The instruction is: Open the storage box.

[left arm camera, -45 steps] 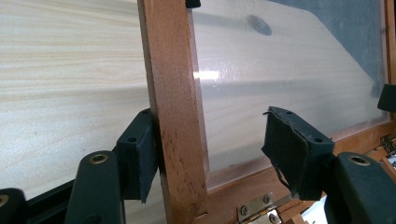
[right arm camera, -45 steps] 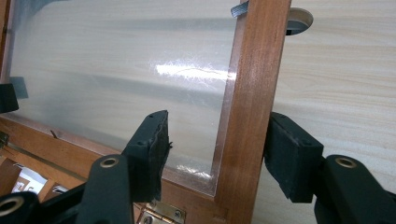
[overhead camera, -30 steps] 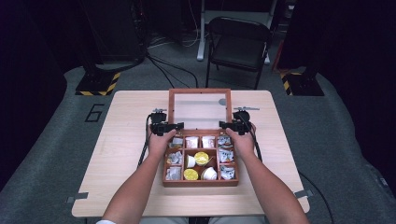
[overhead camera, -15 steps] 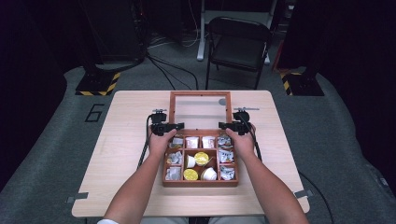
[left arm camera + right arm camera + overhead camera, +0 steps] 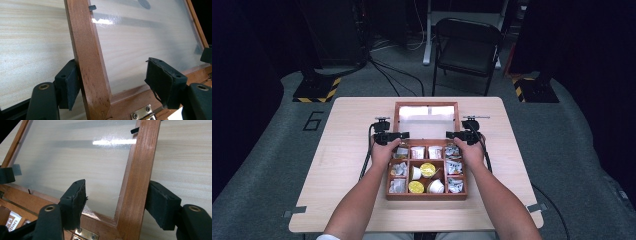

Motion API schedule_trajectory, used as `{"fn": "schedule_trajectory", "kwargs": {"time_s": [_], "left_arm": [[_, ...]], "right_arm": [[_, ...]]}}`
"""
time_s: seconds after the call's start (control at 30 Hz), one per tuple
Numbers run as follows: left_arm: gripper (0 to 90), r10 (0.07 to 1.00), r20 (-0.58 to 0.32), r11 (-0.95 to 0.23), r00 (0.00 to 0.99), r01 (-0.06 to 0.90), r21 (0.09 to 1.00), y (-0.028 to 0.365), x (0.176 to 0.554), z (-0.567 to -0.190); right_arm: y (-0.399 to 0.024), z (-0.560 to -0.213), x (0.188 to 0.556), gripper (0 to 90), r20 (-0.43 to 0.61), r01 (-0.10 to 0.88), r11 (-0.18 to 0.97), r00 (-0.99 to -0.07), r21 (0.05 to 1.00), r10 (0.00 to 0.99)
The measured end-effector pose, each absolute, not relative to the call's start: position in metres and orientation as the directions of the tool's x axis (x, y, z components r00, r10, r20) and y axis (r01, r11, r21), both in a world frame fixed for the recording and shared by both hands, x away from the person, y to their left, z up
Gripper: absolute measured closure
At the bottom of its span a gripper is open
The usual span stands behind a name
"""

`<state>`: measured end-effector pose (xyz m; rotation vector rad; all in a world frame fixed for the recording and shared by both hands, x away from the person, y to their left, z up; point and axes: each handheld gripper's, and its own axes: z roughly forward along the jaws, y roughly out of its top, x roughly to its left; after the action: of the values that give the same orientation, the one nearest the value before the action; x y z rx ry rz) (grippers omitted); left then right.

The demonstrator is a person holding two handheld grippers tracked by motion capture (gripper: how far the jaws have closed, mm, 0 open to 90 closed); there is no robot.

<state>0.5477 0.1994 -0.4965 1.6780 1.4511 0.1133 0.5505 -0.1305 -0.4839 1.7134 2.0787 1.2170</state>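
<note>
One reddish-brown wooden box [image 5: 426, 172], nine compartments holding foil packets and round yellow-lidded cups, mid-table [image 5: 337, 165]. Its lid [image 5: 427, 117], a smooth clear pane in a wood frame with brass hinges, lies opened back flat. Left gripper [image 5: 396, 136] and right gripper [image 5: 455, 135] each straddle a lid side rail, padded jaws released; the right's have just been opening. Both forearms reach forward, level.

Left gripper [image 5: 112, 85] straddles the lid frame [image 5: 87, 62] (jaws apart).

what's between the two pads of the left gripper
The lid's wooden side rail and some clear pane stand between the left gripper pads, in the left gripper view.
</note>
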Motion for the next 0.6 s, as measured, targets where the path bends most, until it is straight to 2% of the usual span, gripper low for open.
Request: {"fn": "schedule_trajectory", "kwargs": {"time_s": [0.6], "left_arm": [[29.4, 0.830, -0.470, 0.083, 0.299, 0.768, 0.636, 0.1999, 0.5497, -0.4977]], "right_arm": [[-0.1314, -0.4855, 0.5523, 34.3, 0.360, 0.752, -0.013, -0.301, 0.660, 0.883]]}}
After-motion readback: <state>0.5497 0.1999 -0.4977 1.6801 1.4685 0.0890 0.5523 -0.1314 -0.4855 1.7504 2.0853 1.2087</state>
